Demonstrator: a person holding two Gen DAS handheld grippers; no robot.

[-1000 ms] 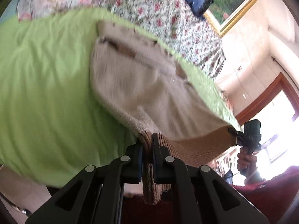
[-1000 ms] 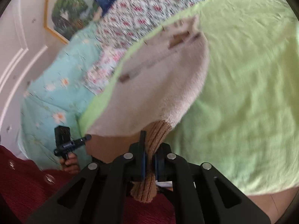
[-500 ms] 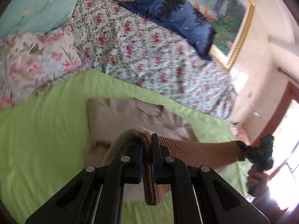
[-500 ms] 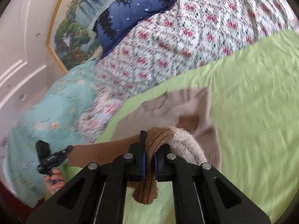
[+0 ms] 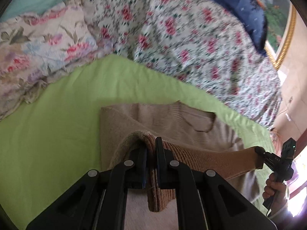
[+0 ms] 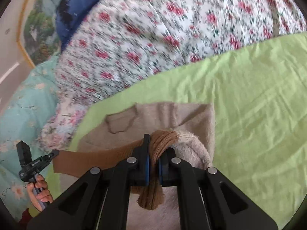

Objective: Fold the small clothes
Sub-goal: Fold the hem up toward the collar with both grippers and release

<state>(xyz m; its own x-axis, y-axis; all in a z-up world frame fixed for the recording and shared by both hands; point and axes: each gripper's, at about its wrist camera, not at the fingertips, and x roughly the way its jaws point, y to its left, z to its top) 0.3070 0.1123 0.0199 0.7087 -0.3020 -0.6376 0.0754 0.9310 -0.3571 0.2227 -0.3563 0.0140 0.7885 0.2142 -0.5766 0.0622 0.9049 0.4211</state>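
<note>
A beige knitted sweater [image 5: 172, 122] lies on the lime-green sheet [image 5: 57, 134], collar at the far side. My left gripper [image 5: 151, 149] is shut on the left end of its brown ribbed hem [image 5: 211, 163], held above the collar end. My right gripper [image 6: 154, 147] is shut on the other end of the hem [image 6: 96, 159], over the same sweater [image 6: 172, 115]. The hem band stretches taut between both grippers. Each gripper shows in the other's view: the right one [image 5: 261, 151], the left one [image 6: 53, 152].
A red-flowered quilt [image 5: 191, 38] is piled behind the green sheet [image 6: 259, 115], with a pastel floral blanket [image 5: 38, 44], a turquoise blanket [image 6: 25, 105], a dark blue pillow [image 6: 80, 5] and a gold-framed painting [image 5: 284, 34] on the wall.
Both grippers have carried the hem forward and down over the sweater toward the collar, folding the lower half onto the upper half. Both stayed shut on the hem.
</note>
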